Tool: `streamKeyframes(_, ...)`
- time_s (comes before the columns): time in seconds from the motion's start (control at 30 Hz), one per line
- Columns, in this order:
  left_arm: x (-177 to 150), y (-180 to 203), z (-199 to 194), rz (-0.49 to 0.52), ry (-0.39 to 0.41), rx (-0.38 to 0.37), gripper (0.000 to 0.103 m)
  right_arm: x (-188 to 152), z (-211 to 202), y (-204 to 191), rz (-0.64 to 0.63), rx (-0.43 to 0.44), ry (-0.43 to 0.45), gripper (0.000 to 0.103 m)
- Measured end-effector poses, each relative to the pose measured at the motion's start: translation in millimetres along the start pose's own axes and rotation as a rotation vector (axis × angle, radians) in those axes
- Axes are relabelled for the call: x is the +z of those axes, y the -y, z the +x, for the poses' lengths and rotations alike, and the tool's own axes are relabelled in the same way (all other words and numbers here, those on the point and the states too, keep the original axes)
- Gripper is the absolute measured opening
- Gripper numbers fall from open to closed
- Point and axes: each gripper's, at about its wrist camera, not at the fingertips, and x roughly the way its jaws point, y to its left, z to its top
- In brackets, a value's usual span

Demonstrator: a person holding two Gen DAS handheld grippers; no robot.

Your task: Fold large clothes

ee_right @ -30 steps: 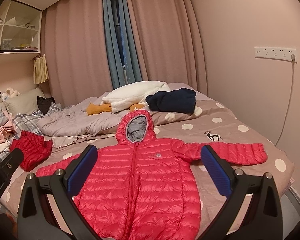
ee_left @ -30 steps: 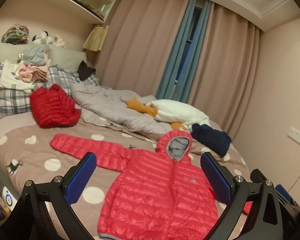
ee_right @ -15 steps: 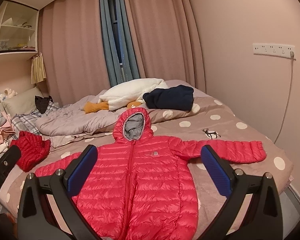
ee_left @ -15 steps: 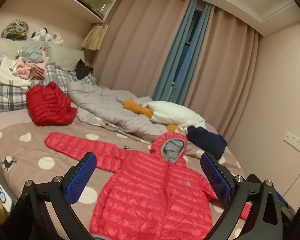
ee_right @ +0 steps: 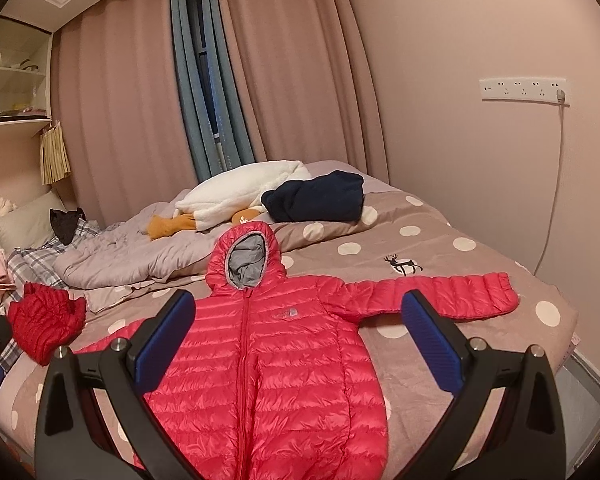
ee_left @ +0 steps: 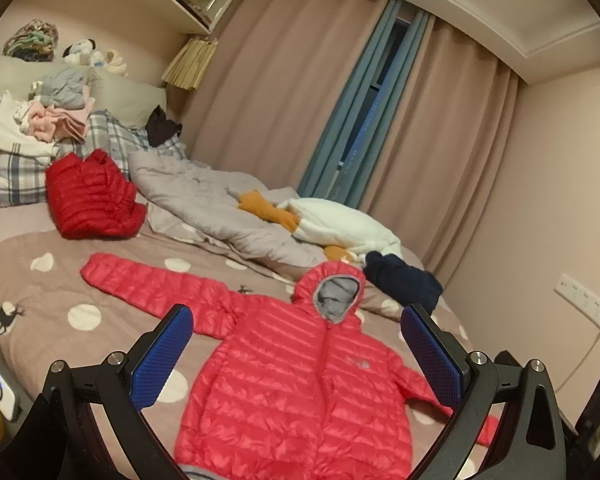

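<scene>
Near the bed's (ee_right: 480, 240) foot edge, the pink puffer jacket (ee_right: 276, 352) lies flat, hood toward the far side, sleeves spread sideways, ahead of the left hand-held gripper (ee_left: 296, 356) and right hand-held gripper (ee_right: 298, 344), both wide apart and empty.

Open bedspread (ee_right: 460, 280) btwn jacket (ee_right: 276, 360), clothes pile (ee_right: 316, 200).

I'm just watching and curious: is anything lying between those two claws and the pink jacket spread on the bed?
Nothing visible. The jacket lies flat on the bed with both sleeves spread. The left claw and right claw hang open above it with only air between. The other clothes sit farther back.
</scene>
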Motion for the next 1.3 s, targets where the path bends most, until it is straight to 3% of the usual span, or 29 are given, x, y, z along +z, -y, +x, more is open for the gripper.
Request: streamKeyframes(1.3,-1,2,1,-0.002,-0.041,-0.039,0.102,-4,12,-17,-0.096,0.04,-0.037,0.103)
